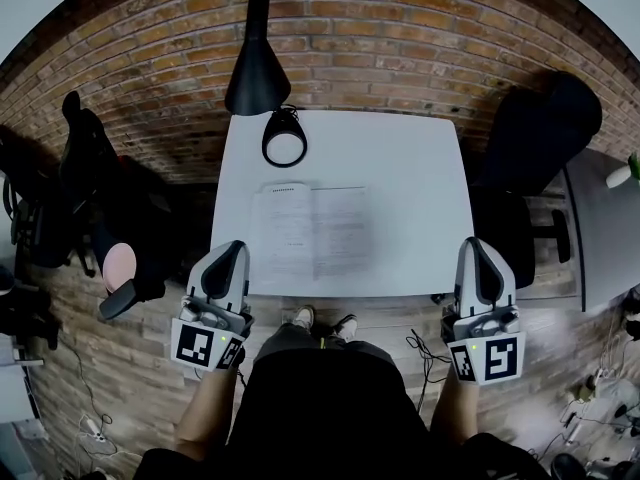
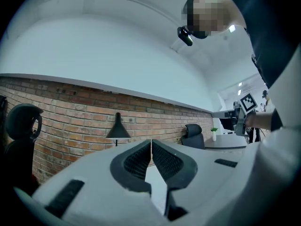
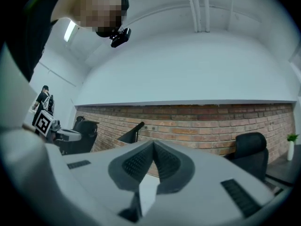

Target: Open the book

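The book point(image 1: 310, 233) is lying open in the middle of the desk point(image 1: 415, 163), so the opening seems done. The left hand-held gripper point(image 1: 232, 248) and the right hand-held gripper point(image 1: 478, 246) are hanging at the near edge, jaws pressed together, empty. Next, I think, they need only keep off the pages.

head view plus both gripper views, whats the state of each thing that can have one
book: open, lying flat on the table
desk lamp: standing upright; cannot tell whether it is lit
left gripper: jaws shut, nothing between them
right gripper: jaws shut, nothing between them
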A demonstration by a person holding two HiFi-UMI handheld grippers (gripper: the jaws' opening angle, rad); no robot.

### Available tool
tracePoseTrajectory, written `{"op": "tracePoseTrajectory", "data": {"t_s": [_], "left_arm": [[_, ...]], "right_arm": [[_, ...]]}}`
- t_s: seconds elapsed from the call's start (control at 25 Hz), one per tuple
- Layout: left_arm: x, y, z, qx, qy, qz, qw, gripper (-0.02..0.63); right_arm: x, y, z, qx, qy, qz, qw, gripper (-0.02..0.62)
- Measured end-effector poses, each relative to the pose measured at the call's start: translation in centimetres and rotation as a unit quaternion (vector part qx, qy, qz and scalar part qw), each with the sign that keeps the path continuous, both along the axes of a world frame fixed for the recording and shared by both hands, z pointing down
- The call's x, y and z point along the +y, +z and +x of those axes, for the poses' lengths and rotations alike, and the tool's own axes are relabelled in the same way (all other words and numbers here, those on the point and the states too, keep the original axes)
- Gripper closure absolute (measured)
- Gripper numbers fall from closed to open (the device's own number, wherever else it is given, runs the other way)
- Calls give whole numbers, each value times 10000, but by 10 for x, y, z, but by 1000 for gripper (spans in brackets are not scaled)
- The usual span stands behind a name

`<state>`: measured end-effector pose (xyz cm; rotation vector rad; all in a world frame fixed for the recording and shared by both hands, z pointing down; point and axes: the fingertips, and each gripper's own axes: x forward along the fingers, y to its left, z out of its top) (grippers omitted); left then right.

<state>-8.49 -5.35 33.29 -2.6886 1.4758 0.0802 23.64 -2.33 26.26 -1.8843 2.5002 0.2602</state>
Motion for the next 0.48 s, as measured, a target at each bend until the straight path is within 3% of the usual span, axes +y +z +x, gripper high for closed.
{"op": "tracePoseTrajectory", "data": {"t_s": [0.48], "left_arm": [[14,2,-2,34,-220,-32,9997,575]], "right_arm": [[-1,2,-4,40,-249,-13,9997,581]]}}
